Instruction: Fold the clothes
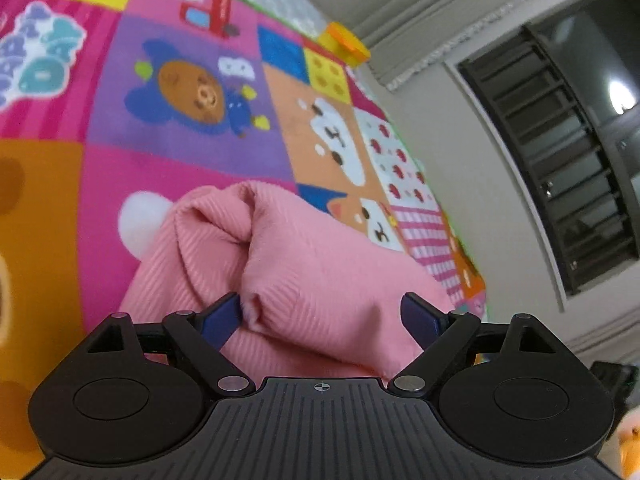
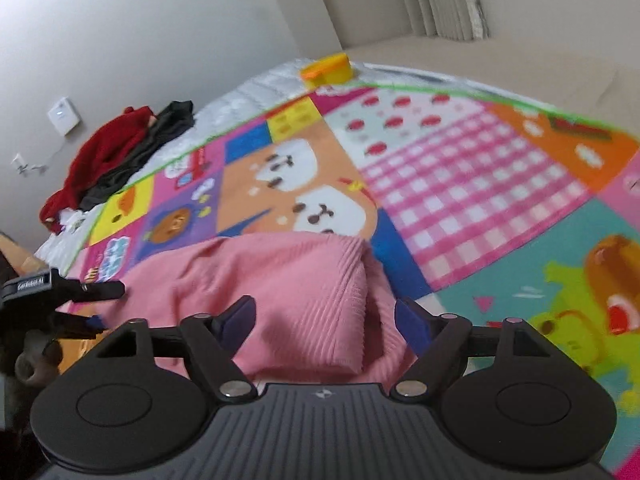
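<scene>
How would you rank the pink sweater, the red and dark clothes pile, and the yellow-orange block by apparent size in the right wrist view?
1. pink sweater, though nearness enlarges it
2. clothes pile
3. yellow-orange block

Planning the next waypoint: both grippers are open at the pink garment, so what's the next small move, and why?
Probably close the left gripper and right gripper on the near edge of the pink ribbed garment. Both are open with fabric bunched between their fingers, and the garment lies rumpled on the patterned mat, so a grasp seems needed before any fold.
</scene>
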